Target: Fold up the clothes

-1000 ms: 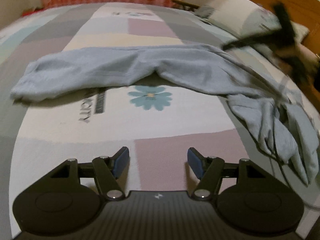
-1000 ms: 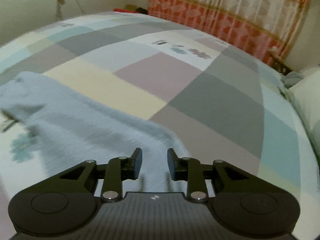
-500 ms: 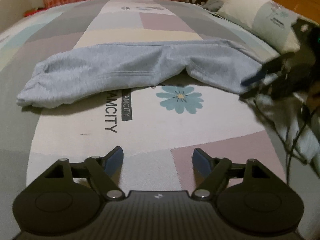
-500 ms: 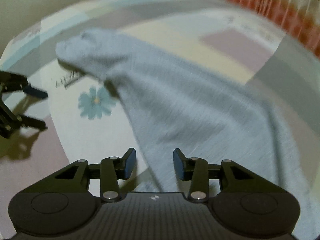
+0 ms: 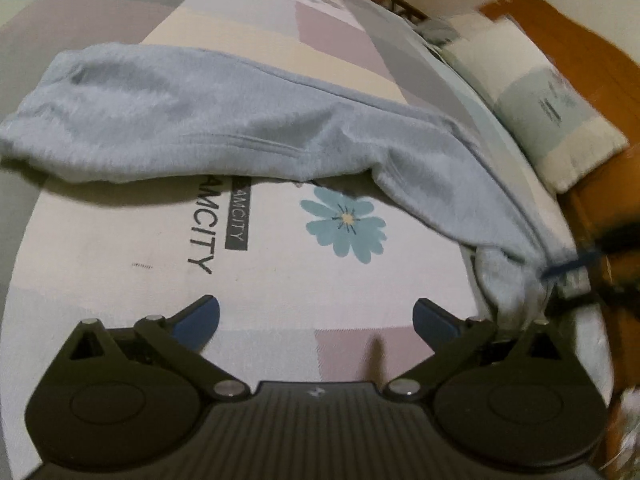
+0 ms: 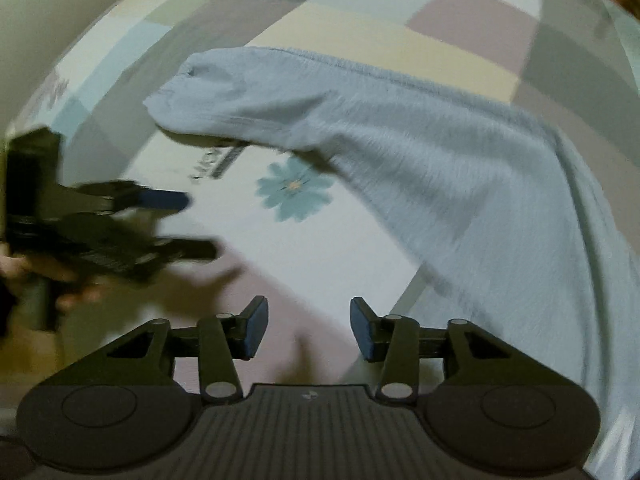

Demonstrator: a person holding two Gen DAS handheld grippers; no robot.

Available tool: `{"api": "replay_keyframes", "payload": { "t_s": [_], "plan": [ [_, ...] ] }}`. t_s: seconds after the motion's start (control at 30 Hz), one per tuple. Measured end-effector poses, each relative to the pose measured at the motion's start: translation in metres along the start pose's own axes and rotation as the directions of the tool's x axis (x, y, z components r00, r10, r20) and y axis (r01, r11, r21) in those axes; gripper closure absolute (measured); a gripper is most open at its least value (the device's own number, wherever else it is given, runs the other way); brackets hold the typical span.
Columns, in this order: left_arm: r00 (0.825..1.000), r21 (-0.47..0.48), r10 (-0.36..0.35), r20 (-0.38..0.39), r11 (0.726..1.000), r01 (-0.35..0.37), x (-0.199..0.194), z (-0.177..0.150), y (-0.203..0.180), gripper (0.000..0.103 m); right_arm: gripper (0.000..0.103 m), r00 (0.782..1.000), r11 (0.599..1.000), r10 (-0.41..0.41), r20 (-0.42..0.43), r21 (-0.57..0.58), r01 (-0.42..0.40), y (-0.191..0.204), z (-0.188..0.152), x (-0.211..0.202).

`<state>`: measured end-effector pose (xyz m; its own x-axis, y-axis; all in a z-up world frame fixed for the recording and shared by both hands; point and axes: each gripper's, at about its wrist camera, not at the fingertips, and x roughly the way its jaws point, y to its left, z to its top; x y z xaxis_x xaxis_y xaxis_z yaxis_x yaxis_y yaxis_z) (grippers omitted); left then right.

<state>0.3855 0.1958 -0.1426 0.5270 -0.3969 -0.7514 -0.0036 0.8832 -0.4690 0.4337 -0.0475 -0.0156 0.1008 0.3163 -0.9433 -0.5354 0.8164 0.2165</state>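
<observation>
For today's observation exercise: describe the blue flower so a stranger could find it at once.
Start at the patchwork bedspread and find its white panel. The flower is printed there, just below the grey-blue garment and right of the black lettering. It is the only large, pale-blue, many-petalled shape with a yellow centre; the far flowers are small and faint.
</observation>
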Motion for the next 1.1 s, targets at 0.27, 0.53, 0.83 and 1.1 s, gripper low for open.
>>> {"api": "replay_keyframes", "payload": {
  "t_s": [0.27, 0.53, 0.83, 1.1],
  "plan": [
    [0.991, -0.100, 0.065, -0.118, 0.992, -0.077, 0.003, 0.026, 0.000, 0.028, 0.018, 0.999, 0.989, -0.001, -0.037, 0.151, 0.007, 0.036, -0.020, -0.070],
    [0.991, -0.421, 0.125, -0.056, 0.897, -0.136, -0.041, 0.051, 0.044, 0.037, 0.018, 0.988, 0.967, 0.157, -0.005, 0.204, -0.153, 0.017, 0.000, -0.050],
    [0.976, -0.615, 0.096, 0.196, 0.787, 0.046, -0.020, 0.032, 0.110, 0.035, 0.018, 0.962, 0.937, 0.272, 0.017, 0.221, -0.269, 0.000, -0.002, 0.024],
    [0.910, -0.559, 0.050, 0.411, 0.803, 0.209, -0.018, 0.030, 0.144, 0.039, 0.018, 0.955, 0.908, 0.277, 0.108, 0.296, -0.297, 0.006, -0.019, 0.062]
  ]
}}
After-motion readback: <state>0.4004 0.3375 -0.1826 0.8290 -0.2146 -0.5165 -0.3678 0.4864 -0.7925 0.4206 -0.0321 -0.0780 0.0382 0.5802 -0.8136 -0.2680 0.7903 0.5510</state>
